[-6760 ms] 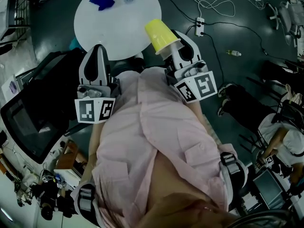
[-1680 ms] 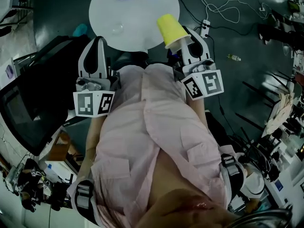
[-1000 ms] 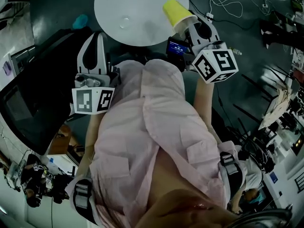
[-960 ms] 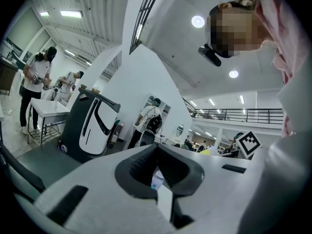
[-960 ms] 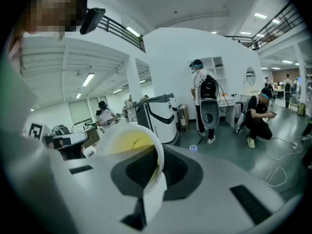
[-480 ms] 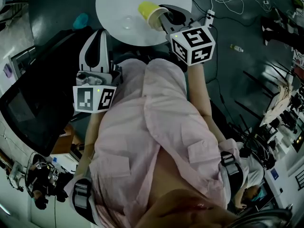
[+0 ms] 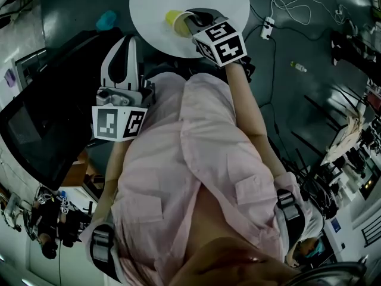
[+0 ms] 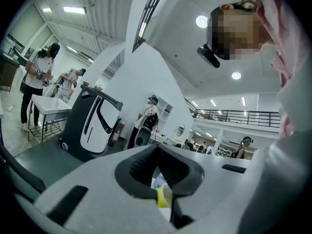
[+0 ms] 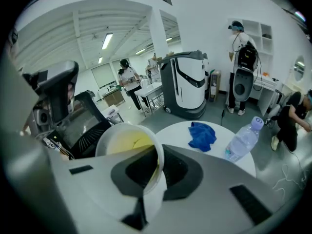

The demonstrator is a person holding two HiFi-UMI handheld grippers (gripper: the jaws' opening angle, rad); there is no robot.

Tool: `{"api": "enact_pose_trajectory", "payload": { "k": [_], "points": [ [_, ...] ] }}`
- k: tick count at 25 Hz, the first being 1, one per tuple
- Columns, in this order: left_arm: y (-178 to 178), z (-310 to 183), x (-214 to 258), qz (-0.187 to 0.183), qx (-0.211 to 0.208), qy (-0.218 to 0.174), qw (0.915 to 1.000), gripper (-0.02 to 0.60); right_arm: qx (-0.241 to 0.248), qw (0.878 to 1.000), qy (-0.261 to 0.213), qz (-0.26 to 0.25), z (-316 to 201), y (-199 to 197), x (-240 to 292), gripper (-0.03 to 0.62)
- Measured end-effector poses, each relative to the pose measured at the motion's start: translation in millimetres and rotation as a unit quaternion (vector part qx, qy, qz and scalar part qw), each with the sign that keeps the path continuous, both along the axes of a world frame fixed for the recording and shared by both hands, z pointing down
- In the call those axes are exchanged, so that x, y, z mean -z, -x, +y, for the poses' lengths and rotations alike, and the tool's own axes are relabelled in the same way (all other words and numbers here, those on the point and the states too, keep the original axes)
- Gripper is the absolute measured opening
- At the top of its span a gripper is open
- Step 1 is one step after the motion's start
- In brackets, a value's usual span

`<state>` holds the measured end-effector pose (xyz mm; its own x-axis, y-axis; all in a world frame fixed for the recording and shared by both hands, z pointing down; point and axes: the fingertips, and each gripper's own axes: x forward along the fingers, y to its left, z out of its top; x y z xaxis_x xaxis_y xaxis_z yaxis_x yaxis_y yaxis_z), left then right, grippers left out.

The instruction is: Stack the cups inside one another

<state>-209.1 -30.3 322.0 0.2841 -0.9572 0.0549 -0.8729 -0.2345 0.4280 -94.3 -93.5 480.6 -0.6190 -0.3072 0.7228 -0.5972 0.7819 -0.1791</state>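
1 yellow cup [image 7: 174,20] held above white table [image 7: 149,5]
Right gripper [image 7: 189,24] pinched its wall near the table's 7 o'clock; left gripper [image 7: 122,49] jaws were pressed together.

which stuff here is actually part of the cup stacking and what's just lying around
Job: yellow cup, pinched by its wall in the right gripper, over the white table.
Lying about: blue cloth and water bottle on that table.
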Motion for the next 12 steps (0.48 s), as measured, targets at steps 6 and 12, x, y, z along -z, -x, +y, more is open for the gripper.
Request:
{"api": "enact_pose_trajectory", "payload": {
  "k": [6, 12],
  "points": [
    [5.8, -1.4, 0.1, 0.000, 0.005, 0.003, 1.0000, 0.015, 0.037, 0.998, 0.018, 0.051, 6.0, 7.3, -33.8, 0.037],
    [9.9, -0.1, -0.3, 0.000, 0.010, 0.006, 0.9999, 0.015, 0.056, 0.995, 0.041, 0.072, 13.0, 10.1, -62.5, 0.037]
  ]
}}
